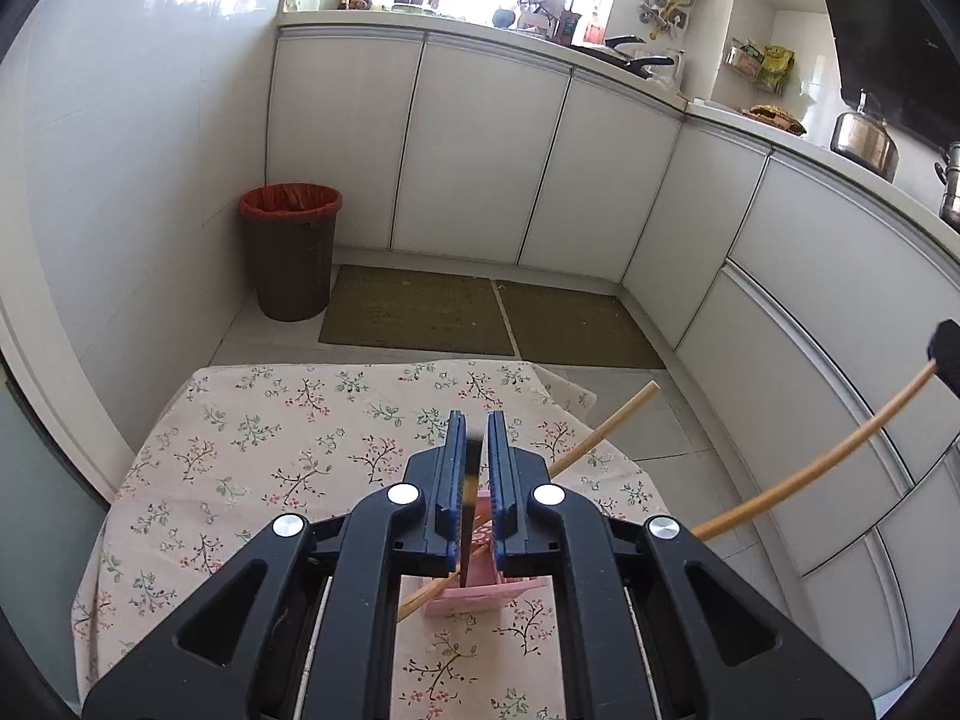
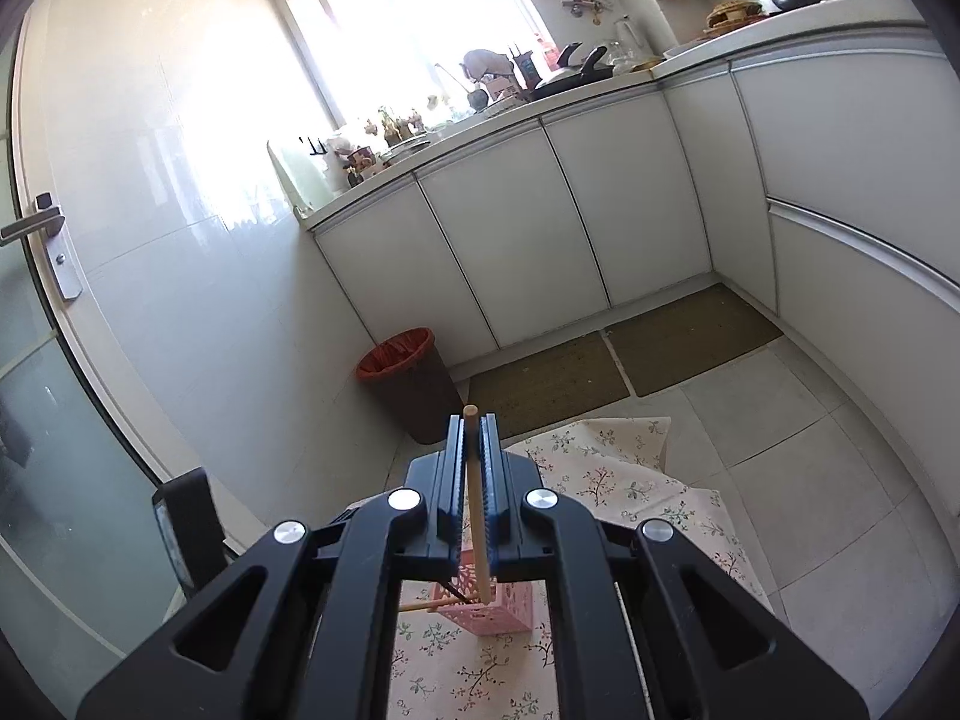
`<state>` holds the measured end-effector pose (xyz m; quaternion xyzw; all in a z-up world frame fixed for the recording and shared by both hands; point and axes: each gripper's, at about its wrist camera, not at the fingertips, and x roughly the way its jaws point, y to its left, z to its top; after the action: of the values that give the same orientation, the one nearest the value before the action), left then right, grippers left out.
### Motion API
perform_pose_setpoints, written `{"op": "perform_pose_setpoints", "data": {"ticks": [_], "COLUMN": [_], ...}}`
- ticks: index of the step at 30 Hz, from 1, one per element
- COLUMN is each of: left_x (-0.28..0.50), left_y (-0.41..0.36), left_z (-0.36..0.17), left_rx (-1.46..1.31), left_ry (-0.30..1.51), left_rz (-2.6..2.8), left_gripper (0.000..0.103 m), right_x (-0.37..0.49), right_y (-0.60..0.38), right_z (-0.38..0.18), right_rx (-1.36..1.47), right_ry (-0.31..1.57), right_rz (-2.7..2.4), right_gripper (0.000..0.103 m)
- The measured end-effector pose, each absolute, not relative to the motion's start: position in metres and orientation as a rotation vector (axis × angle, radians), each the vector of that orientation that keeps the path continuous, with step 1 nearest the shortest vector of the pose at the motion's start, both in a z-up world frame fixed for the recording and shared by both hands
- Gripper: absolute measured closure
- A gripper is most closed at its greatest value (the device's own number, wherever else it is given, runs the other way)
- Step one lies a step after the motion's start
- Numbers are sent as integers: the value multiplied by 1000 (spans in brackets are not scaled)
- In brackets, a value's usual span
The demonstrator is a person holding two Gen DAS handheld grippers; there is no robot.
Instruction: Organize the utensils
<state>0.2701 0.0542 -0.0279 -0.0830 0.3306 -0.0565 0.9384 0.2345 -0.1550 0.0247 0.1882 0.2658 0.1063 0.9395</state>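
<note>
A pink perforated utensil holder [image 1: 480, 591] stands on a floral tablecloth [image 1: 270, 450]; it also shows in the right wrist view [image 2: 498, 609]. My left gripper [image 1: 478, 441] is shut on a dark chopstick [image 1: 471, 504] whose lower end reaches into the holder. My right gripper [image 2: 478, 438] is shut on a light wooden chopstick [image 2: 478, 516] with its lower end in the holder; that chopstick [image 1: 828, 456] and the right gripper's tip [image 1: 947, 354] show at the right of the left wrist view. Another wooden chopstick [image 1: 606, 429] leans out of the holder.
A brown bin with a red liner [image 1: 291, 258] stands in the floor corner by white cabinets [image 1: 492, 162]. Two green mats [image 1: 492, 318] lie on the tiled floor. The cluttered counter holds pans [image 1: 636, 57] and a kettle [image 1: 864, 135]. A glass door with a handle [image 2: 36, 225] is at the left.
</note>
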Motion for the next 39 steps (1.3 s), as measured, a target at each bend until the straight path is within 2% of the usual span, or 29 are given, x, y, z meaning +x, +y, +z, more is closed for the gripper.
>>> {"op": "perform_pose_setpoints", "data": {"ticks": [6,9,15,18,20,22,27,30,33,35,39], "left_x": [249,243,249,249,248,243,232,226,218,213,202], "left_y": [82,91,98,97,96,95,89,85,82,79,74], "left_z": [9,20,11,9,9,12,19,24,28,30,32], "left_rx": [-239,-257,-271,-256,-241,-234,-204,-197,-186,-176,-164], "left_ry": [570,531,583,604,604,591,580,579,567,563,567], "left_rz": [-92,-77,-46,-27,-11,-8,-6,-9,-5,-2,0], "left_gripper": [89,81,80,79,64,58,57,53,41,32,26], "right_x": [259,268,278,279,277,272,259,247,232,221,208], "right_y": [-130,-119,-98,-87,-86,-88,-95,-98,-98,-98,-99], "right_z": [9,0,-25,-35,-32,-27,-15,-11,-8,-5,-3], "right_rx": [331,309,263,219,206,188,146,138,133,131,120], "right_ry": [571,585,614,636,629,613,595,596,583,567,564], "right_rz": [221,219,243,242,224,193,136,122,112,100,66], "right_gripper": [98,98,97,94,87,75,73,71,49,44,31]}}
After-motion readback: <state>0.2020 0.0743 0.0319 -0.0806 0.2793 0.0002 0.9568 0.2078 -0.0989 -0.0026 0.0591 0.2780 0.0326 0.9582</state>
